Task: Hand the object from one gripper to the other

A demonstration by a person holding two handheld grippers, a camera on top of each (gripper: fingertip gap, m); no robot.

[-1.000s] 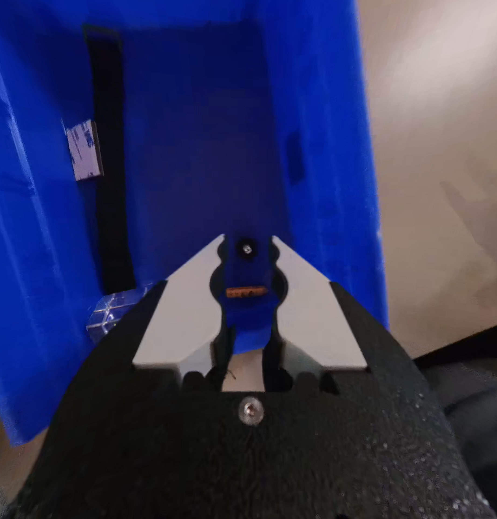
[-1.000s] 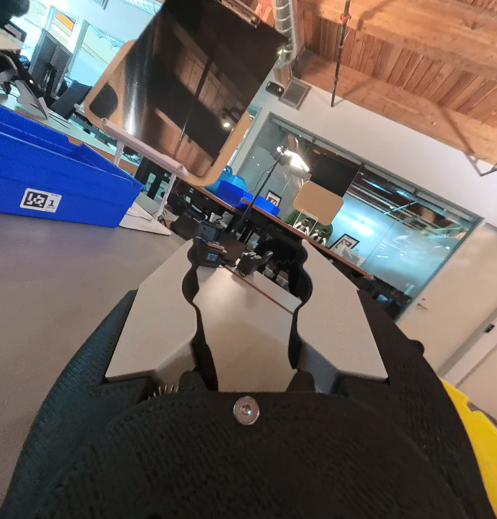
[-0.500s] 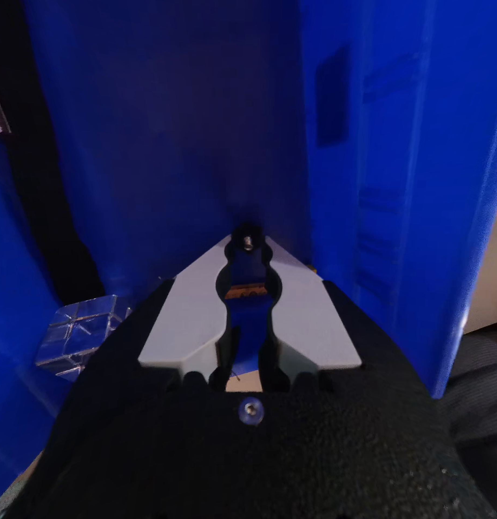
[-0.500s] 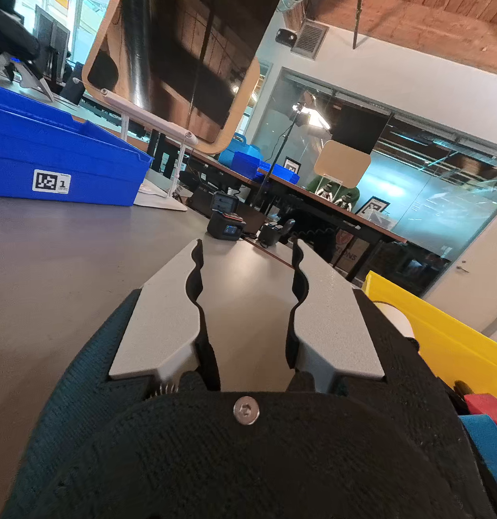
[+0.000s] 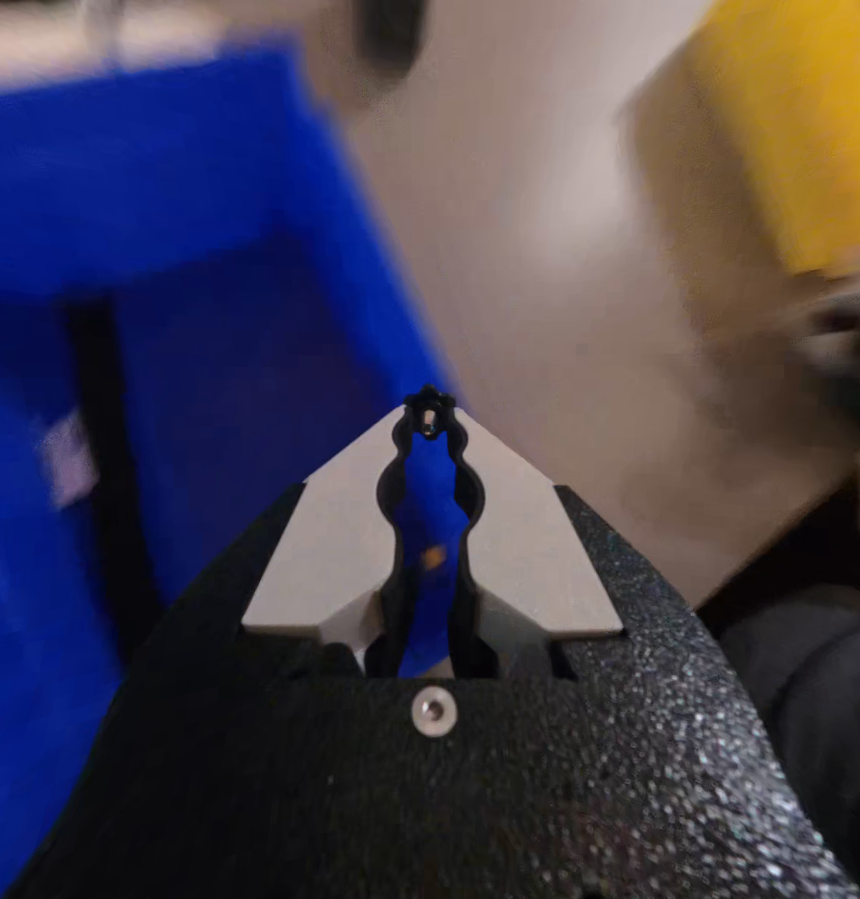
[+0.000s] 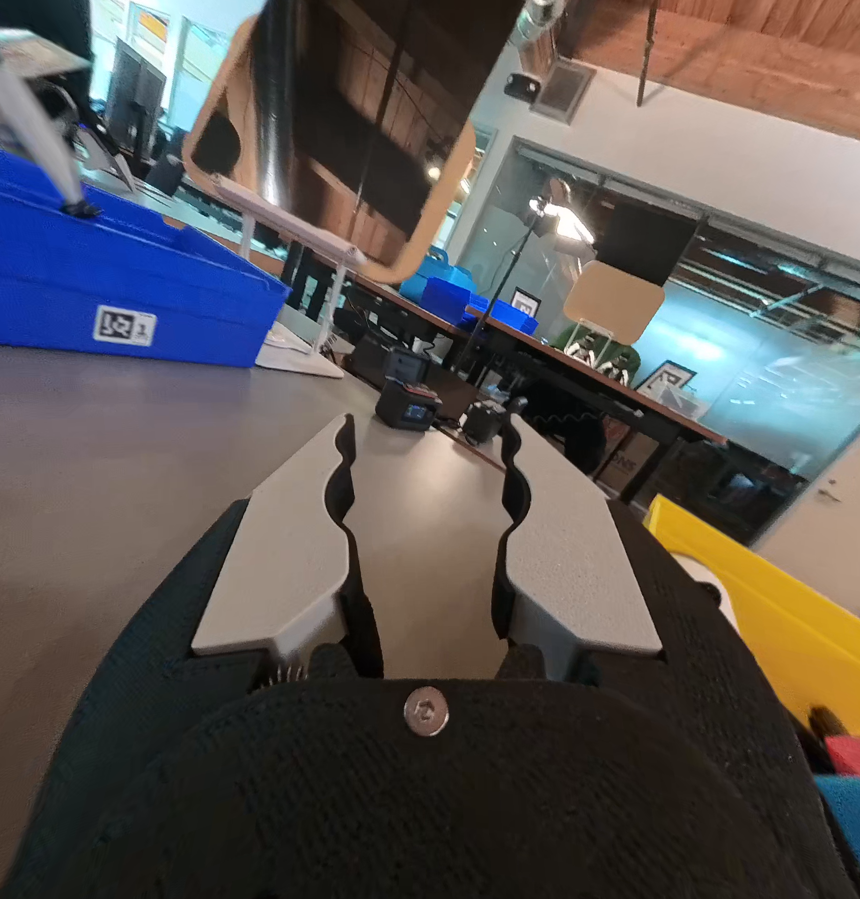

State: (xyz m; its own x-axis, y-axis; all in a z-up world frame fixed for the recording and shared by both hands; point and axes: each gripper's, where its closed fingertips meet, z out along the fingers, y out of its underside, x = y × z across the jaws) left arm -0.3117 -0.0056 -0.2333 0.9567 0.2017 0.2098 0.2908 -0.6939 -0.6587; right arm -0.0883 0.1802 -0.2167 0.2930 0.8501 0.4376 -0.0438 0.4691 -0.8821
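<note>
Step in hand, as judged: carry small black knob with metal stud (image 5: pixel 429 419) from blue bin (image 5: pixel 165 272) toward waiting partner. Do it well: keep pinch steady, slow the swing (left view heavily blurred), present knob sideways so free flanks face receiver.

Left gripper (image 5: pixel 429 422): fingers clenched on knob at very tips, 12 o'clock of the jaw gap; knob protrudes just past tips.

Right gripper (image 6: pixel 427 430): fingers released, spread wide, nothing between, low over grey table (image 6: pixel 102 462). Yellow bin (image 6: pixel 768 613) at 3 o'clock.

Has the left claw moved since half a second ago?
Yes. The left claw has pulled back out of the blue bin, up and rightward, shut on a small black knob.
</note>
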